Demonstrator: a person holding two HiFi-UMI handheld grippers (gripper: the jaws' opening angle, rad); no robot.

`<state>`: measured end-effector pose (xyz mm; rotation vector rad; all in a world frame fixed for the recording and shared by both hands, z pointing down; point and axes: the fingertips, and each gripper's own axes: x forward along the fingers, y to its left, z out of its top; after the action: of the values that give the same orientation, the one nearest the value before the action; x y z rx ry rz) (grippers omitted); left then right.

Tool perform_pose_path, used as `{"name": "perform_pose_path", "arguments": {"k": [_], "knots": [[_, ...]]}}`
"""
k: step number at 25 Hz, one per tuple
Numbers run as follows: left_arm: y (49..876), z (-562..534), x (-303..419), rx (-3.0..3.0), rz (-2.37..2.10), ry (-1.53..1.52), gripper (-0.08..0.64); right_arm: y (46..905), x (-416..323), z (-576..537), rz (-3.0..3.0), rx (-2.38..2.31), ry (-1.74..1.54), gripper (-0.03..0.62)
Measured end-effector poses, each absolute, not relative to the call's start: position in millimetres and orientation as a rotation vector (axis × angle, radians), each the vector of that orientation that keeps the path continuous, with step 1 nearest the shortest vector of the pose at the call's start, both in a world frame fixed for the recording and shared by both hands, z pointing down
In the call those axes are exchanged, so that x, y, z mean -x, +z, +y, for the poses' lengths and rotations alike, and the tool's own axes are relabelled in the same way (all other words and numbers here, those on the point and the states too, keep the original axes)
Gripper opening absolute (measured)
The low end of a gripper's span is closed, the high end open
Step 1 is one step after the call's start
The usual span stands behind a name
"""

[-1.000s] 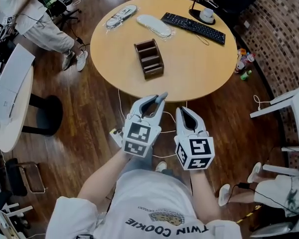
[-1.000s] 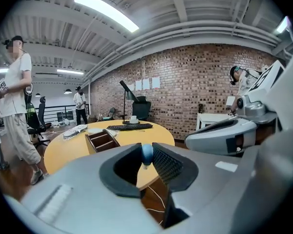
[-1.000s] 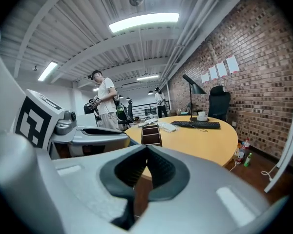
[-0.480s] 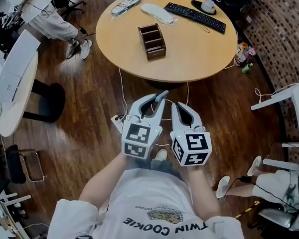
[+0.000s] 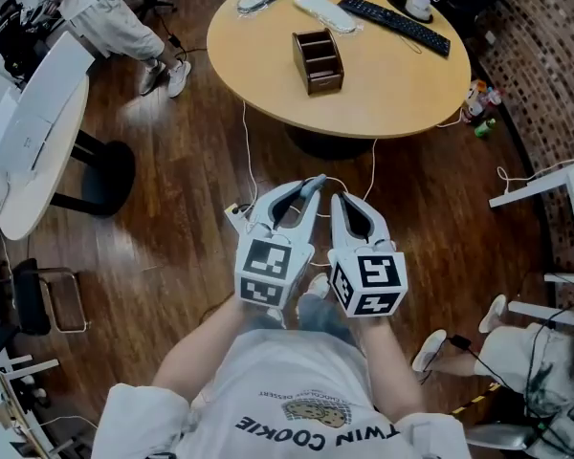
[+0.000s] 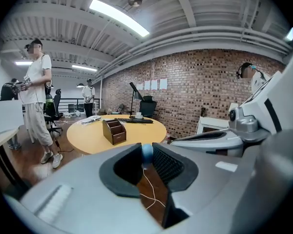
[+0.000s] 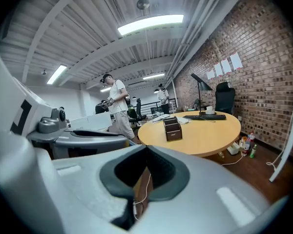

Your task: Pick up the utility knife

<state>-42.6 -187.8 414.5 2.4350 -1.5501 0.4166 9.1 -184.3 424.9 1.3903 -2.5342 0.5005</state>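
**Utility knife** (image 5: 313, 184): slim, blue-grey body. Only a short rounded end shows, projecting past the tips of the left tongs (image 5: 304, 191). In the left gripper view the same blue rounded end sits clamped between the two black ribbed pads, which stand narrowly apart on it.

**Right tongs** (image 5: 342, 200): pads together at the tips, nothing between them.

**Position:** both tongs are held side by side over the dark wooden floor (image 5: 172, 208). They are short of the near edge of the round yellow wooden worktop (image 5: 392, 84) and point towards it. The knife is clear of the worktop, on its near side.

**On the worktop:** a brown wooden compartment box (image 5: 318, 61) near its middle and a black keyboard (image 5: 395, 24) at its far edge.
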Motion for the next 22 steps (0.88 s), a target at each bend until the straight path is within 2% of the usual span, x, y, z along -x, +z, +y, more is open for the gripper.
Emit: {"name": "perform_pose_path", "arguments": {"k": [14,22], "knots": [[420,-69,104,-2.459,-1.467,0.348,0.072,422,61,-60,-2.479,-1.440,0.416,0.002],[424,-5,114,-2.480,-1.415,0.342,0.072,424,72,4,-2.445,-1.481,0.421,0.002]]}}
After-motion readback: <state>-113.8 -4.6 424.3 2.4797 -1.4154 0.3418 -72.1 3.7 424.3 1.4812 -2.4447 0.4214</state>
